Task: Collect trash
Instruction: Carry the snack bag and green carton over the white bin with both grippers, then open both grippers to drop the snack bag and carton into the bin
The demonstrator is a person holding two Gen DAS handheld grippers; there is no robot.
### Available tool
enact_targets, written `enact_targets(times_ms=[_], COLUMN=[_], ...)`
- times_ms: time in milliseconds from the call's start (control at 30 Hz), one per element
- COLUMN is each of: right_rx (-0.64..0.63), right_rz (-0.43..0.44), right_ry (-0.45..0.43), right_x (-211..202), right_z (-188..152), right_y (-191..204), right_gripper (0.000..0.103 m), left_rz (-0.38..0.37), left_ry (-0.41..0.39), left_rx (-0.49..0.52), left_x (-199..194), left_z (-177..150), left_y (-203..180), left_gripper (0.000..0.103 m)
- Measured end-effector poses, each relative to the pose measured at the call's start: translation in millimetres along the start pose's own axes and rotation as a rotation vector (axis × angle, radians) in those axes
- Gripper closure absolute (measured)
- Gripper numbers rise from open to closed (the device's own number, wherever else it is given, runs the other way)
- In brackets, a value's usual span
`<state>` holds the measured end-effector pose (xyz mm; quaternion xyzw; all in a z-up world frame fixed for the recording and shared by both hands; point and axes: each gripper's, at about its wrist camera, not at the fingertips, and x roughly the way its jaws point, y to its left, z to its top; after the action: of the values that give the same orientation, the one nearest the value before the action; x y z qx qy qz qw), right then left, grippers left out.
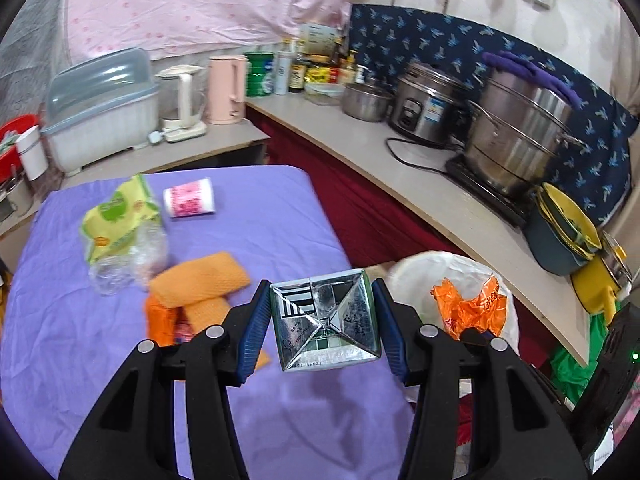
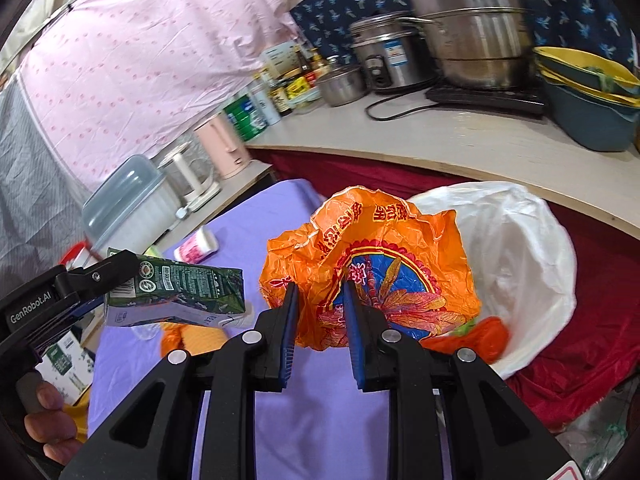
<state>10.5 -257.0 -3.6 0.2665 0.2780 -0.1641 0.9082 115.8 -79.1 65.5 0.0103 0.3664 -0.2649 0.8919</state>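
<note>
- Beyond the right edge of the purple-covered table (image 1: 100, 360), the white-lined bin (image 2: 532, 248) stands open, with something orange already lying inside.
- Right gripper (image 2: 320, 316) pinches a crumpled orange plastic bag (image 2: 372, 248) in narrowly parted jaws, held up over the table's right edge beside the bin's rim.
- Left gripper (image 1: 322, 320) clamps a green drink carton (image 1: 326, 320) across its sides, jaws wide to the carton's width, above the table near the same edge.
- Judgement: the step is dropping both items in. Carry each fully over the bin mouth before opening, the light bag first, as it may cling to the pads or drift.
- Left on the table: a yellow wrapper (image 1: 116, 216), a pink-printed cup (image 1: 190, 198) on its side, and orange cloths (image 1: 200, 284).
</note>
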Motion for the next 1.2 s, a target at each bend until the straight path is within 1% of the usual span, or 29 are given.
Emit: enact_targets(times_ms=[167,333,400,633,700,767,867,900,1067,1167,1200], right_rx=[0.059,0.111,0.125,0.156,0.162,0.163,0.152,0.148,0.120,0.114,0.113], right_rz=[-0.058,-0.112,-0.129,-0.158,-0.160,-0.159,-0.150,-0.146,-0.121,-0.110,-0.106], right_ry=[-0.018,-0.032,-0.033,-0.023,-0.016,-0.010,-0.003,-0.002,0.005,0.010,0.011], right_x=[-9,-17,-18,-16,-13,-11,-5,-3,9,15,17], right_z=[5,7,7,7,7,5,7,8,14,17,17], right_y=[-44,-83,-94,-117,-121,-122,-118,-115,-100,-93,-91], right_gripper=[0.082,0.082,0.082,0.082,0.082,0.082,0.082,0.082,0.081,0.081,0.079], left_rz=[-0.065,-0.122,-0.145,-0.175,-0.173,-0.152,-0.133,-0.128,-0.099,-0.062,-0.046], left_ry=[0.030,0.078,0.096,0.165,0.183,0.189,0.186,0.185,0.170,0.145,0.136], left_rx=[0.059,0.095,0.106,0.131,0.134,0.133,0.117,0.112,0.089,0.090,0.092], left_x=[22,44,53,92,99,105,106,106,101,96,94], left_z=[-1,-6,-8,-15,-18,-20,-20,-20,-16,-14,-14], left_y=[-49,-86,-98,-131,-134,-133,-125,-122,-105,-96,-92], left_gripper=[0.055,0.055,0.055,0.055,0.054,0.055,0.052,0.049,0.047,0.042,0.042])
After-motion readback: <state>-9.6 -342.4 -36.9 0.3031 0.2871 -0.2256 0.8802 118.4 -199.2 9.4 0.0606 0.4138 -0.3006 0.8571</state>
